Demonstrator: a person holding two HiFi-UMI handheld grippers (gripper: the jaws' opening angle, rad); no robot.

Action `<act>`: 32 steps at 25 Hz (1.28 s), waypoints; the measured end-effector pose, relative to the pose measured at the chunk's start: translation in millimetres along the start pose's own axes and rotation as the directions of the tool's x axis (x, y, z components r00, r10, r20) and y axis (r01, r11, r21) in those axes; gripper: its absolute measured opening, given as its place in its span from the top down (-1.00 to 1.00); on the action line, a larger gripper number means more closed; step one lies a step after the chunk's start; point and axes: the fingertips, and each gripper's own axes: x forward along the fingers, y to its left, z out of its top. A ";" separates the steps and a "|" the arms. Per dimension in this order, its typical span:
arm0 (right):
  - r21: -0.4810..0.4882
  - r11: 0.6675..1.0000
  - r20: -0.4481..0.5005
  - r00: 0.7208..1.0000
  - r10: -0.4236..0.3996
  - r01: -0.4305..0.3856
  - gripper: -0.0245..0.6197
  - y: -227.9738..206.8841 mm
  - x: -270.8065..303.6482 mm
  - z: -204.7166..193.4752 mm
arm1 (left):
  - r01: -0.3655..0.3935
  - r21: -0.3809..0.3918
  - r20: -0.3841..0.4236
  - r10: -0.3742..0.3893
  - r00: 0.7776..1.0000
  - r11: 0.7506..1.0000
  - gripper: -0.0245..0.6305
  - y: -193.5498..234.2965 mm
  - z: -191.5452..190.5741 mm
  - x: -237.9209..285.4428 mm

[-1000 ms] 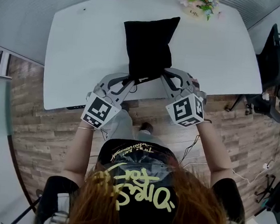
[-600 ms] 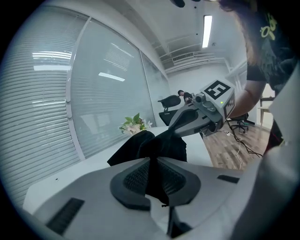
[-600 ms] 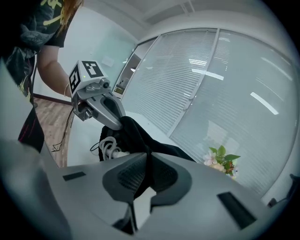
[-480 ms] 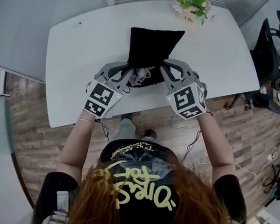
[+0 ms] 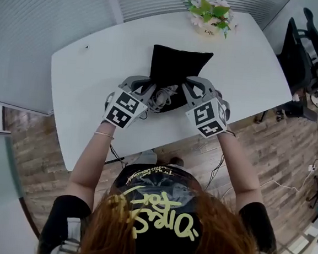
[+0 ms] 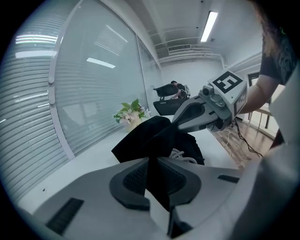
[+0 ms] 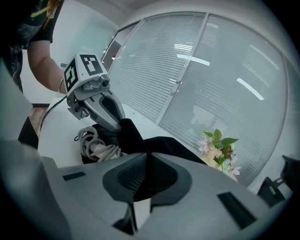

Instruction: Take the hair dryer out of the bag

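Left gripper [image 5: 146,87] and right gripper [image 5: 188,86] each clamp bag [image 5: 178,64] mouth edge; hair dryer cord [image 5: 163,95] lies coiled between them in the opening.

bag [image 5: 178,67]: we see only a cord [image 5: 161,96] at its mouth, dryer body hidden inside | right of bag: chair [image 5: 293,47] cut by picture edge | beyond bag: pot [image 5: 210,31] print too small for us to read

Matt black cloth bag [image 5: 178,66] on smooth white table [image 5: 97,77].
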 end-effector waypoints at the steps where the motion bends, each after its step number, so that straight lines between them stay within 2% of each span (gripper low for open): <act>1: 0.013 1.000 -0.006 1.000 -0.009 0.009 0.83 -1.0 2.2 -1.0 | 0.018 -0.002 -0.002 -0.018 1.000 1.000 0.80 1.3 -1.8 3.2; 12: 0.094 0.992 -0.039 0.996 -0.083 0.087 0.83 4.7 12.7 -7.2 | 0.153 0.024 -0.036 -0.152 0.988 0.988 0.80 -2.8 -26.5 31.4; 17: 0.128 0.987 -0.049 0.994 -0.094 0.099 0.83 5.8 11.0 -8.6 | 0.179 0.008 -0.032 -0.179 0.983 0.984 0.81 -7.3 -29.6 36.8; 23: 0.148 0.989 -0.023 0.999 -0.023 0.027 0.77 13.2 3.4 -2.6 | 0.174 -0.008 -0.035 -0.174 0.984 0.985 0.82 -6.8 -33.4 39.0; 27: 0.126 0.990 -0.010 0.998 0.065 -0.063 0.61 23.2 -14.0 15.0 | 0.175 0.004 -0.035 -0.175 0.984 0.985 0.82 -10.3 -31.1 35.4; 30: 0.059 0.996 -0.007 0.998 0.064 -0.063 0.60 27.8 -27.3 26.7 | 0.169 -0.002 -0.051 -0.169 0.984 0.986 0.85 -12.6 -32.3 34.8; 32: 0.060 0.996 0.028 0.998 0.060 -0.061 0.60 24.0 -33.7 34.6 | 0.158 -0.006 -0.060 -0.158 0.986 0.987 0.85 -10.9 -31.9 35.3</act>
